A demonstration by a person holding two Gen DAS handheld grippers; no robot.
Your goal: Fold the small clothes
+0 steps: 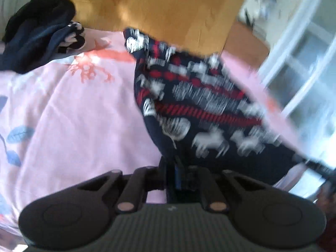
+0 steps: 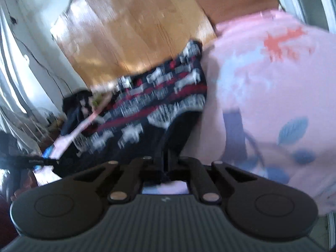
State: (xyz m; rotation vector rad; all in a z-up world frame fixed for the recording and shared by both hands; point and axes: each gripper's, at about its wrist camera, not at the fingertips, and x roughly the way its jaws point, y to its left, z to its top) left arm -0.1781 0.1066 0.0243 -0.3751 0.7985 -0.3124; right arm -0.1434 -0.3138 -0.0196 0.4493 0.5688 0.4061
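In the left wrist view, the left gripper [image 1: 171,168] sits at 6 o'clock with its jaws together, clamped on the near dark edge of the patterned garment [image 1: 189,96]. This is a small navy piece with red stripes and white animal figures. It stretches from the gripper up toward 12 o'clock and to the right toward 3 o'clock, above the pink bedsheet [image 1: 73,115] printed with coral and blue leaves. At 10 o'clock a pile of dark clothes [image 1: 35,33] lies on the sheet, well apart from the garment. A wooden headboard [image 1: 151,6] stands at 12 o'clock. The picture is blurred on the right side.

In the right wrist view, the right gripper [image 2: 166,161] is at 6 o'clock, its jaws also pressed together on a dark edge of the same garment [image 2: 159,105], which spreads toward 10 o'clock. The pink sheet [image 2: 273,96] fills the side from 1 to 4 o'clock. At 9 o'clock a dark thin object is seen, probably the other gripper, but it is too blurred to be sure.

I judge that the step in hand is to carry the garment, held at two points of one edge, to spread it or to make a first fold. The next move asks for both hands to keep the edge tight and level, lay the cloth flat on the sheet, and only then release.
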